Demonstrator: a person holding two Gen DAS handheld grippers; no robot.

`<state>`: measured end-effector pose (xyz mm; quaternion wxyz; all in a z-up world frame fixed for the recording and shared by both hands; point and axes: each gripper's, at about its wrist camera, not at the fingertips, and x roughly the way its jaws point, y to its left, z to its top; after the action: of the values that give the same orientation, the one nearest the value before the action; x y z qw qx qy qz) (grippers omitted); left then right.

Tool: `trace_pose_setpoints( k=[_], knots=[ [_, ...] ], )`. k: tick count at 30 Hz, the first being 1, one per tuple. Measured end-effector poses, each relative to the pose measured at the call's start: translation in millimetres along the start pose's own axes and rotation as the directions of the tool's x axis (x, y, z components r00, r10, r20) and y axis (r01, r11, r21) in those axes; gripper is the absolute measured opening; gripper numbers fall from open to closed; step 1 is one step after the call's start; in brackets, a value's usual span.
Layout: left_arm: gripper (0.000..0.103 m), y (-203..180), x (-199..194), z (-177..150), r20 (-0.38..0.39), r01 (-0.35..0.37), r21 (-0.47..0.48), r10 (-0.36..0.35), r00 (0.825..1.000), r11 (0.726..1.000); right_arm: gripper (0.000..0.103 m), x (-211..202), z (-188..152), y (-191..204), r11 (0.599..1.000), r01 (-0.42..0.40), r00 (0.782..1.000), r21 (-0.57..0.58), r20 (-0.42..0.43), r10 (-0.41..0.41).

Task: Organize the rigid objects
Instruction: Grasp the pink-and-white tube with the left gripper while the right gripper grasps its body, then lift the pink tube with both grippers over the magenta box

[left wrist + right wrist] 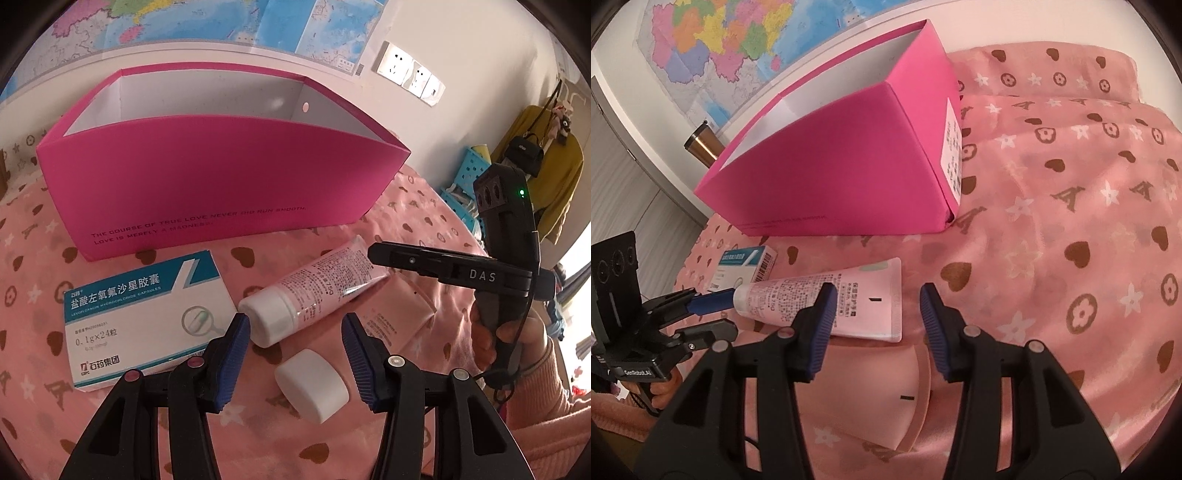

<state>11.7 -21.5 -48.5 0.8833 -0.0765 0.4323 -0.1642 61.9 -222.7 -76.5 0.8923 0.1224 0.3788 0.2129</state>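
Blue-padded left gripper [295, 354] angles down at lower centre, jaws apart around the white cap [311, 386], gripping nothing; the tube [314, 291] lies just above. In the right wrist view, the right gripper [877, 325] tilts down, jaws released over a pink sachet [864, 395], below the pink box [842, 177].

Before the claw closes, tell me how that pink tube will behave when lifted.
The pink tube looks like soft plastic, so it would probably dent under the pads. Its round white cap suggests it may roll if nudged sideways. The flat crimped end looks thin and may flex.
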Motion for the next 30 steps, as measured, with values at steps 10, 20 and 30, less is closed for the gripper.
trace_pose_setpoints(
  k=[10,20,30],
  knots=[
    [0.042,-2.5,3.8,0.3,-0.013,-0.014,0.006,0.014,1.0,1.0,0.049,7.4,0.0,5.7,0.999,-0.035,0.999,-0.017,-0.017,0.034],
    [0.042,-1.8,5.7,2.6,-0.013,-0.01,-0.01,0.009,1.0,1.0,0.05,2.7,-2.7,6.9,0.999,-0.03,0.999,-0.013,-0.011,0.03],
    [0.042,-7.8,-0.9,6.2,0.01,0.0,0.004,0.0,1.0,1.0,0.05,-15.2,-1.6,12.4,0.999,-0.025,0.999,-0.021,0.029,0.025]
  ],
)
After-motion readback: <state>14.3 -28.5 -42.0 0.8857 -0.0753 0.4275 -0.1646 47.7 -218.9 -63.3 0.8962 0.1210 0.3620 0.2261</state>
